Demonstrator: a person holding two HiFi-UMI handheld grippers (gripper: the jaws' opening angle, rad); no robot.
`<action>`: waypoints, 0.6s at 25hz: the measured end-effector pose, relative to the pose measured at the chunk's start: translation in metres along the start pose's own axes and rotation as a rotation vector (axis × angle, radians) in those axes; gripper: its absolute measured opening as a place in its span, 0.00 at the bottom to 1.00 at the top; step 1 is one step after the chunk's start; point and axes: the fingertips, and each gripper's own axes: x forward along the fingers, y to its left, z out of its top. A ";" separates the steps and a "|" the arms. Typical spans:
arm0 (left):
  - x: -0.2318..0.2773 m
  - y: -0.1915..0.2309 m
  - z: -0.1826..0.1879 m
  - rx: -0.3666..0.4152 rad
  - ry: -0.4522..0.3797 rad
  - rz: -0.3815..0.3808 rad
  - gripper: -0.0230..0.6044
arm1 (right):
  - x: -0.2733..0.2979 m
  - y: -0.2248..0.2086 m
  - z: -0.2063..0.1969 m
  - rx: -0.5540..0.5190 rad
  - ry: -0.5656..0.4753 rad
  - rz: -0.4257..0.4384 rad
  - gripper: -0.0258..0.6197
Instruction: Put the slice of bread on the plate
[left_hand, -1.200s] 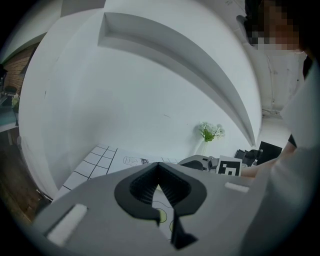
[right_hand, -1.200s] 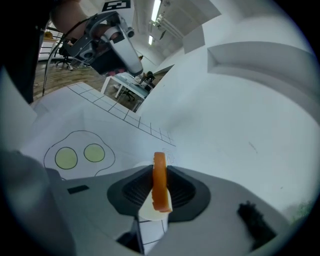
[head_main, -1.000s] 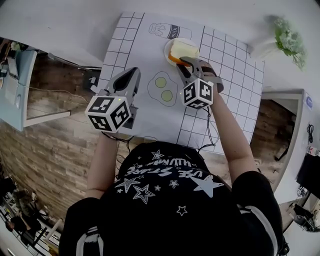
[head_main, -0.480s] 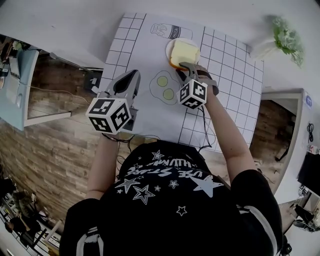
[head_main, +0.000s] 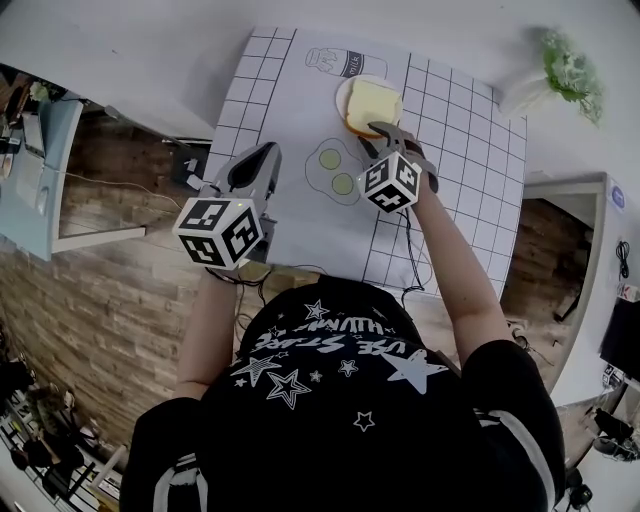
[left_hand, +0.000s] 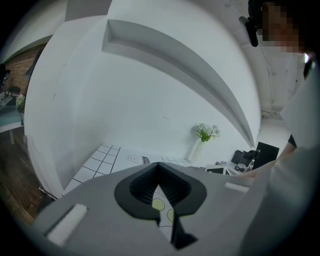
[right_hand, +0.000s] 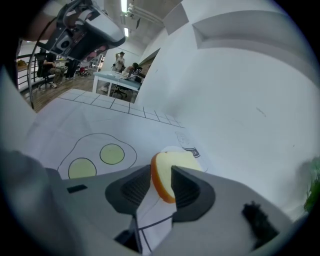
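Note:
The slice of bread (head_main: 372, 103), pale with an orange crust, lies on the small white plate (head_main: 341, 97) at the far side of the printed mat. My right gripper (head_main: 380, 131) reaches it from the near side. In the right gripper view the bread's near edge (right_hand: 161, 181) sits between the jaws of the right gripper (right_hand: 161, 176). The jaws are opening, and a thin gap shows beside the left pad. My left gripper (head_main: 262, 152) hovers over the mat's left half. Its tips are shut (left_hand: 159, 165) with nothing in them.
The mat (head_main: 290, 110) bears a black grid, a drawing of fried eggs (head_main: 335, 172) and a drawing of a milk bottle (head_main: 345, 62). A white vase of flowers (head_main: 565, 72) stands at the table's far right corner. Wooden floor lies past the table's left edge.
The right gripper has sunk a little toward the plate and rolled, and its jaws have spread around the bread. The left gripper has barely shifted.

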 end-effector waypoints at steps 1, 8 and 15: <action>-0.002 0.000 0.001 0.002 -0.004 -0.003 0.05 | -0.004 0.000 0.001 0.010 -0.003 -0.008 0.23; -0.021 -0.012 0.000 0.011 -0.022 -0.035 0.05 | -0.045 0.002 0.017 0.087 -0.059 -0.093 0.23; -0.054 -0.029 -0.008 0.028 -0.041 -0.079 0.05 | -0.095 0.015 0.034 0.223 -0.119 -0.127 0.23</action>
